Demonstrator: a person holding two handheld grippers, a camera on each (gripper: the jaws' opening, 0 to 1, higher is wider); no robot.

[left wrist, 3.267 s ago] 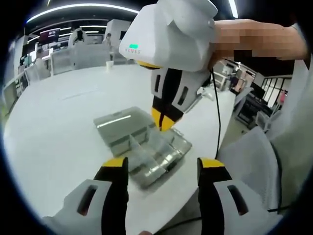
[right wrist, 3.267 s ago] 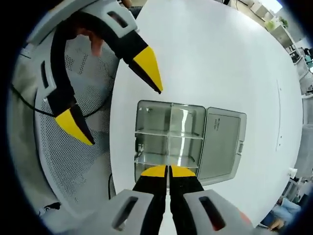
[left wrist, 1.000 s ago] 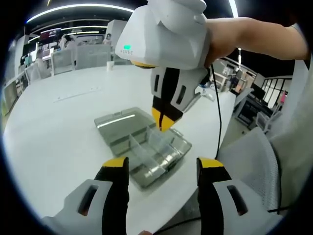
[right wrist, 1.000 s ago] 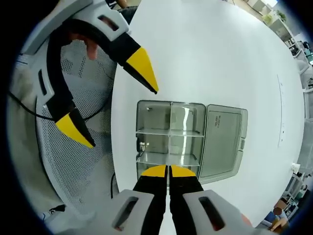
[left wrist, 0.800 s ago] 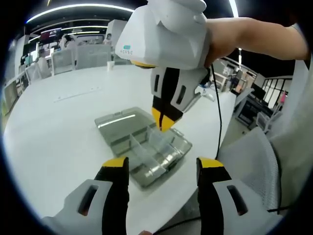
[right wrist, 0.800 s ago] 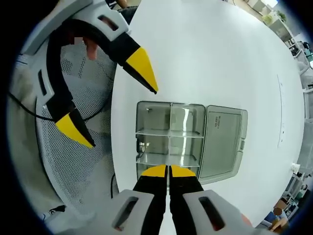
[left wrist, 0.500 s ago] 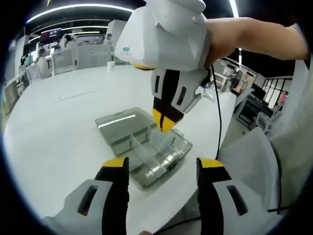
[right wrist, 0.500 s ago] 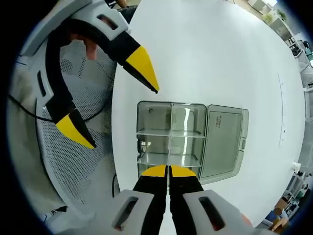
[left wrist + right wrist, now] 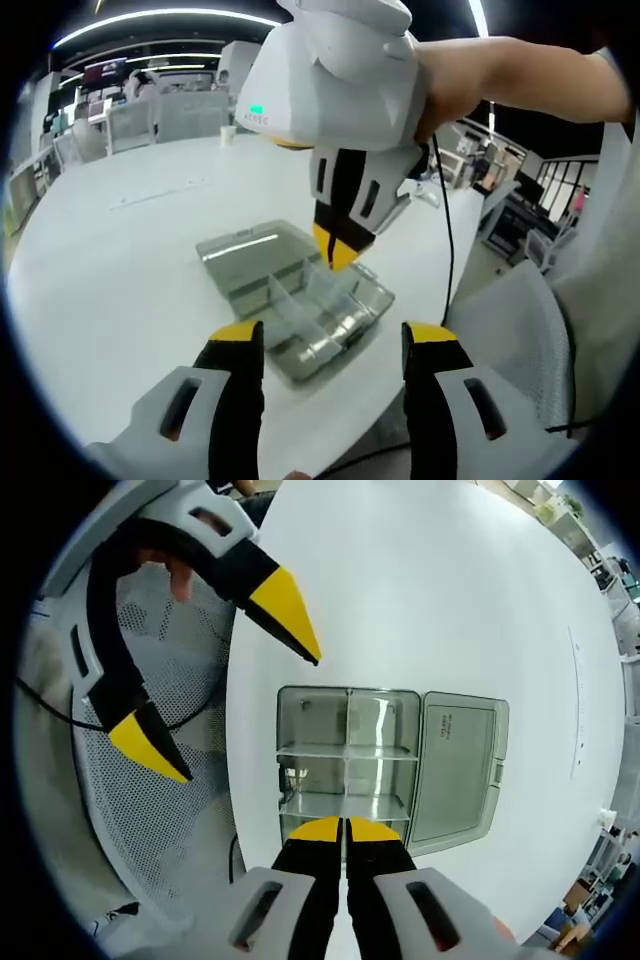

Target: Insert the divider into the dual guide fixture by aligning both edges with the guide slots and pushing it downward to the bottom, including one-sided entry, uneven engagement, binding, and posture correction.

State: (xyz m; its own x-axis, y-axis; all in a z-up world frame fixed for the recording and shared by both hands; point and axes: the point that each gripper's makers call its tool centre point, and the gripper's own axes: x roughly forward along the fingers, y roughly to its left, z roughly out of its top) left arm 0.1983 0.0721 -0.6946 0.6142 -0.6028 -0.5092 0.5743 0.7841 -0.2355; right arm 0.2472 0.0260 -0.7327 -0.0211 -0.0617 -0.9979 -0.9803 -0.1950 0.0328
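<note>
Here, right gripper (image 9: pixel 345 825), lower centre, jaws together on the clear divider (image 9: pixel 346 770) standing in the fixture (image 9: pixel 310 735), mid-frame. Left gripper (image 9: pixel 225 695), upper left, jaws apart, empty. Step: seating. Next: a straight, level push down.

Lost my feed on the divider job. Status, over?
Right gripper jaws shut, tips over the clear box; held divider not discernible. Left gripper open, hovering clear of it. Lid lies open flat. Nothing blocking.

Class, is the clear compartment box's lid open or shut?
Open: the lid lies flat on the table beside the box, whose dividers show uncovered.
</note>
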